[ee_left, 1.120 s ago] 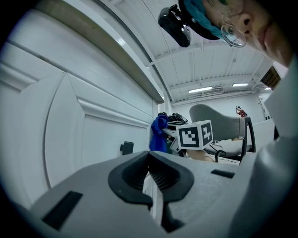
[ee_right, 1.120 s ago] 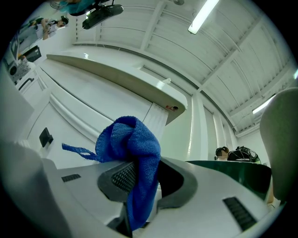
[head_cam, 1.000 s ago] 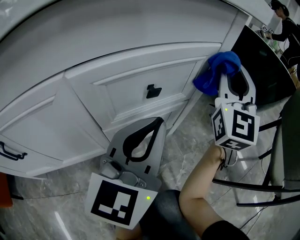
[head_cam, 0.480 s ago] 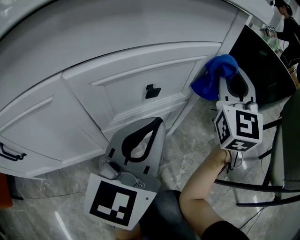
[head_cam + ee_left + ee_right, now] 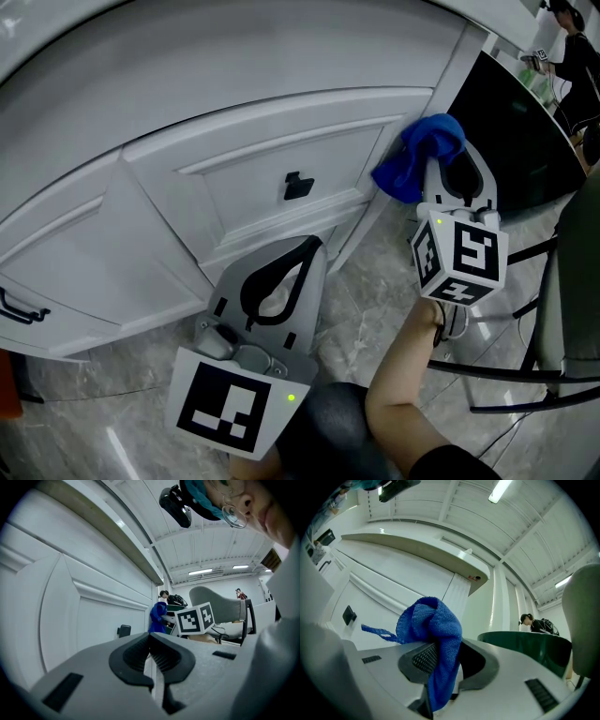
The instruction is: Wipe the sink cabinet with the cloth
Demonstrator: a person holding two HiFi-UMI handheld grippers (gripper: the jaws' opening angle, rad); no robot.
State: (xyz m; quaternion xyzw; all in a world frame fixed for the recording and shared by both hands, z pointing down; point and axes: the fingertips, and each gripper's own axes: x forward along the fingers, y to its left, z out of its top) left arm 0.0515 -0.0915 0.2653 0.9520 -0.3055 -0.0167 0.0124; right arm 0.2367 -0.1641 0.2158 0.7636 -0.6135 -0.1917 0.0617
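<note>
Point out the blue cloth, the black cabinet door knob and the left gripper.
blue terry cloth (image 5: 414, 157), head view, middle of its bunched folds.
small black door knob (image 5: 298, 186), head view, its front face.
left gripper (image 5: 314, 246), head view, where its shut jaw tips meet.

We see the cloth (image 5: 433, 625) as blue microfibre, soft with a rough, looped nap. The cabinet (image 5: 253, 178) looks like white painted wood, smooth with a satin sheen, and its knob (image 5: 298, 186) is matt black. The floor (image 5: 375, 309) is glossy grey marble-look tile. The left tongs (image 5: 151, 638) and the right tongs (image 5: 440, 641) are matt grey plastic with black ribbed pads (image 5: 165, 656).
</note>
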